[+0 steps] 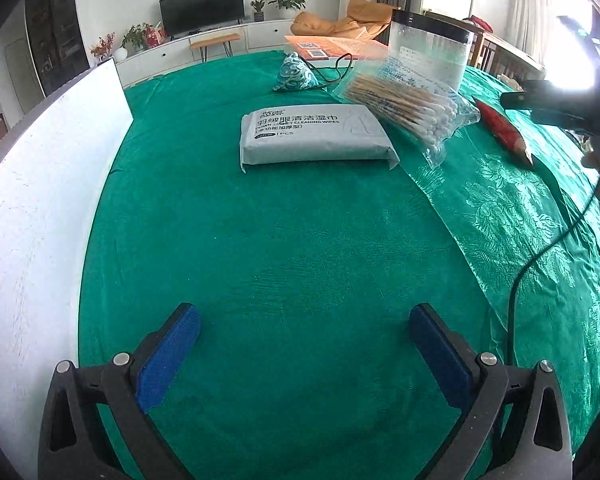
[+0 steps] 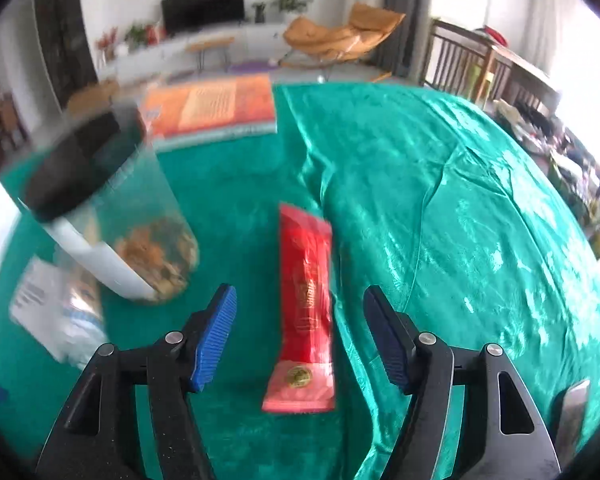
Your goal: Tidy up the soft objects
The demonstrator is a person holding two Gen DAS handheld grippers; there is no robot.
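Note:
A grey pack of cleaning wipes lies flat on the green cloth, well ahead of my left gripper, which is open and holds nothing. A clear bag of cotton swabs leans against a clear jar with a black lid. A small teal patterned pouch sits behind the wipes. A long red packet lies on the cloth below and between the fingers of my right gripper, which is open; its pads do not touch the packet. The right gripper's dark body also shows at the left wrist view's right edge.
A white board stands along the table's left edge. An orange box lies at the far side with a black cable running over the cloth. A shinier green cloth covers the right half, its fold beside the red packet.

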